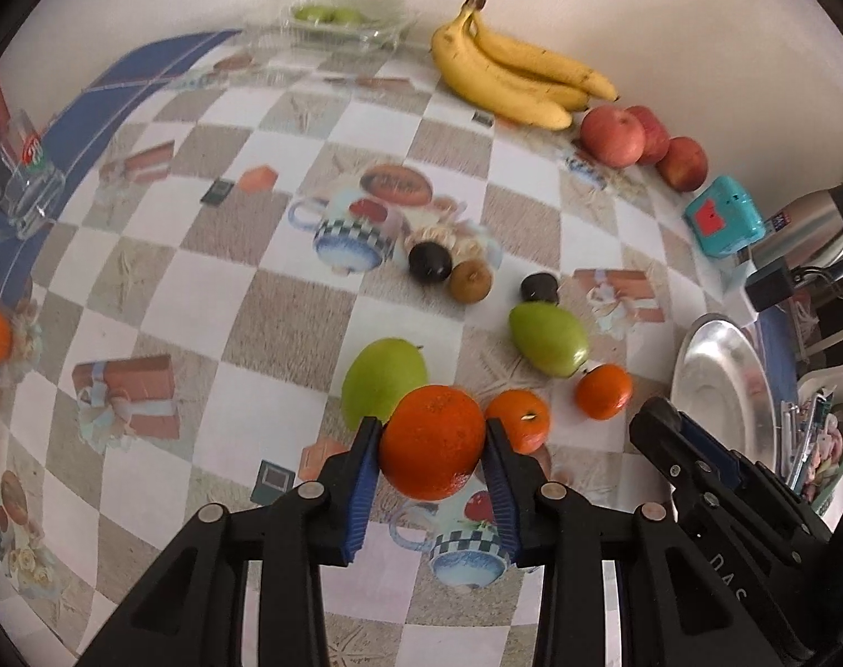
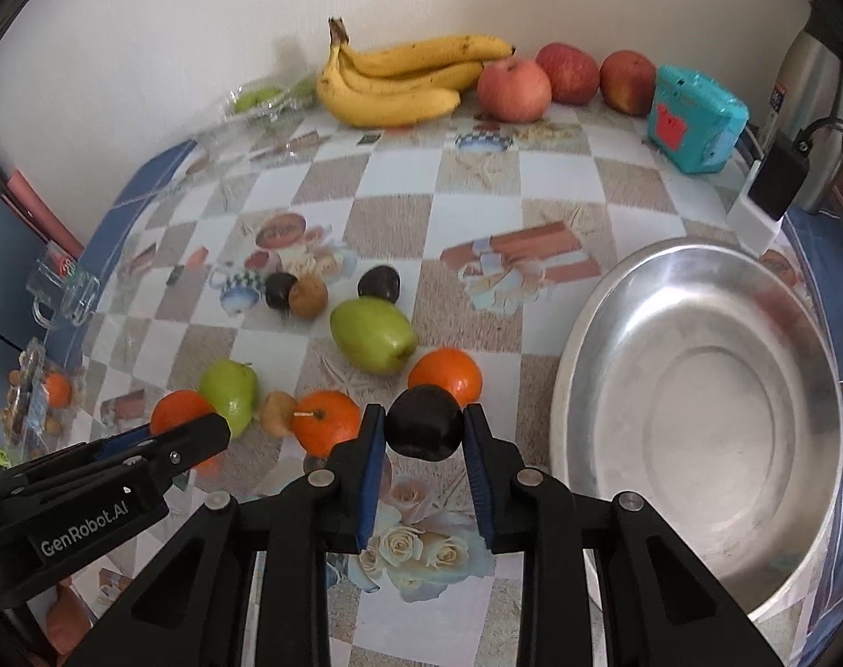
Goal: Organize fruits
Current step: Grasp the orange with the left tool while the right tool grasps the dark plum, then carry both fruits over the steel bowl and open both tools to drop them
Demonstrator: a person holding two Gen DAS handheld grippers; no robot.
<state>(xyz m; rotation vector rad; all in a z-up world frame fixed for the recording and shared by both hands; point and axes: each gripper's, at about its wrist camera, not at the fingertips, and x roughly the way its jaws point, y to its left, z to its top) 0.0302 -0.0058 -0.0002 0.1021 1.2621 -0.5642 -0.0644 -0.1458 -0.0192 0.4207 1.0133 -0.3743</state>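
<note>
Left hand-held gripper (image 1: 431, 447): pinching an orange (image 1: 432, 442) above the worktop (image 1: 288, 322).
Right hand-held gripper (image 2: 424, 431): pinching a dark plum (image 2: 424, 429), beside the metal basin (image 2: 699, 417).
Far edge: bananas (image 2: 399, 83), apples (image 2: 560, 80) along the wall.

Light: bright and soft, like daylight; the wall (image 1: 644, 11) looks white and even.
Shadows: pale and small, tucked just under the fruit on the tablecloth (image 1: 288, 333).
Glare: the metal bowl (image 2: 699, 389) shines with milky patches.
Blur: the clear box of green fruit (image 1: 332, 22) by the wall looks smeared.
Sharp part: the middle of each picture.
Edges: everything bends in a round curve, and the corners go black.
Colours: strong, a little washed out far away.
</note>
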